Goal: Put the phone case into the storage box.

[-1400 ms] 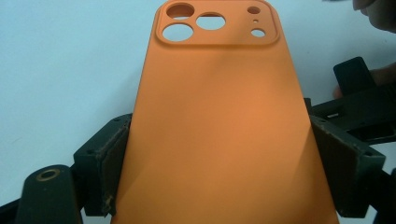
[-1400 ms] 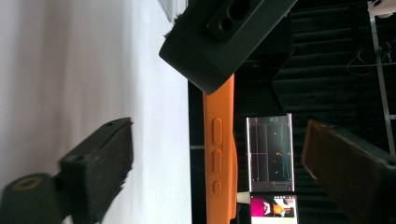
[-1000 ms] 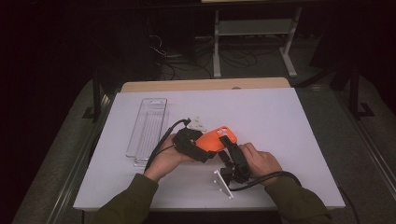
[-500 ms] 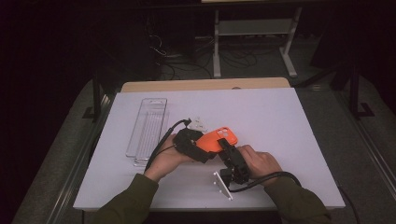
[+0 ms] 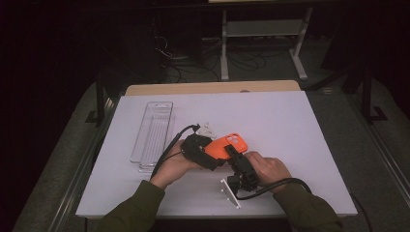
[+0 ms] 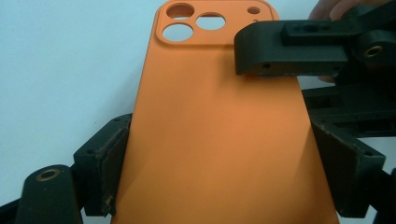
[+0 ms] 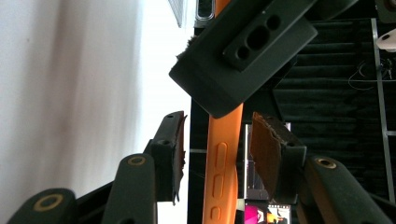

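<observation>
The orange phone case (image 5: 226, 146) is held up just above the white counter (image 5: 290, 125), near its front middle, and everything else is best placed from it. The left gripper (image 5: 205, 151) has it by the lower end: in the left gripper view its two fingers (image 6: 105, 163) press against the case's long edges, one on each side, closed onto it, with the back face and camera cut-outs pointing away. That looks like a hold meant to steady the case so the other tool can work on it.

The right gripper (image 5: 237, 157) comes in from the case's right edge. In the right gripper view the case stands edge-on between its fingers (image 7: 266, 149), side buttons showing, and there is a visible gap on each side, so those fingers are parted around the edge rather than clamped; I'd judge it is lining up for a grip.

To the left of the case, well apart, lies a clear plastic tray (image 5: 153, 135). Just in front of the case, by the person's right hand (image 5: 266, 169), a small white bracket-like piece (image 5: 230, 192) rests on the counter.
</observation>
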The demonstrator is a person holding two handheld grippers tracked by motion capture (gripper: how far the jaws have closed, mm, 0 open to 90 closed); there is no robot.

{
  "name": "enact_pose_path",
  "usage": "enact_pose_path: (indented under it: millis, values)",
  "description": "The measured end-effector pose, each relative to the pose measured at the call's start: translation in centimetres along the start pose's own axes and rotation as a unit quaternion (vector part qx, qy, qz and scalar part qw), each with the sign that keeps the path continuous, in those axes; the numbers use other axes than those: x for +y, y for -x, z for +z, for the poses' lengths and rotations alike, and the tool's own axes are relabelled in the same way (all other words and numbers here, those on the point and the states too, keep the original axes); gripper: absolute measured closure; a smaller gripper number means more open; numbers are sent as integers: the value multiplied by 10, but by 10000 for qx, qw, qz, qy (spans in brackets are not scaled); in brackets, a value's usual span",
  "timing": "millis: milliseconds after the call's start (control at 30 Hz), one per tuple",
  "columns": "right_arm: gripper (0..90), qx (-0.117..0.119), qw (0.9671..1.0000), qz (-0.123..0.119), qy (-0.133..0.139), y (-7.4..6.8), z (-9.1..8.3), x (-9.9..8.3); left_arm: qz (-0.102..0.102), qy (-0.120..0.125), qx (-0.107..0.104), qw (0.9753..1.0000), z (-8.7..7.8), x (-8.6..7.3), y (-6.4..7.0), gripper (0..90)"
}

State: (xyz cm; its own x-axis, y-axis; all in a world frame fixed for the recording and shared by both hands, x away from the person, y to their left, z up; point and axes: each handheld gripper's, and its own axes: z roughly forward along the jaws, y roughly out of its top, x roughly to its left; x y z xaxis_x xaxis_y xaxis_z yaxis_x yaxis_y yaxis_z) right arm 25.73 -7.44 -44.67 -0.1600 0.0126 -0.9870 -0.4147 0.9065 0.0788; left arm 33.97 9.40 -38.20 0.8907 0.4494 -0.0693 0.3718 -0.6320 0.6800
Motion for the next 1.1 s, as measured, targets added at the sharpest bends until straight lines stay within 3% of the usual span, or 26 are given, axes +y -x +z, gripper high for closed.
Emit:
enact_pose_path:
  millis: [800, 900, 933, 1100]
  values:
    - [703, 22, 10000, -29, 4, 0, 0, 1, -34, 25, -22, 10000, 1, 0, 0, 156]
    - [729, 28, 10000, -79, 16, 1, 0, 2, -119, 71, -30, 9999, 2, -1, 1, 156]
    - [735, 36, 10000, -84, 16, 1, 0, 2, -38, 7, -36, 10000, 1, -1, 0, 155]
    - [749, 58, 10000, -47, 7, 1, -1, 2, -65, 14, -60, 10000, 2, -1, 0, 155]
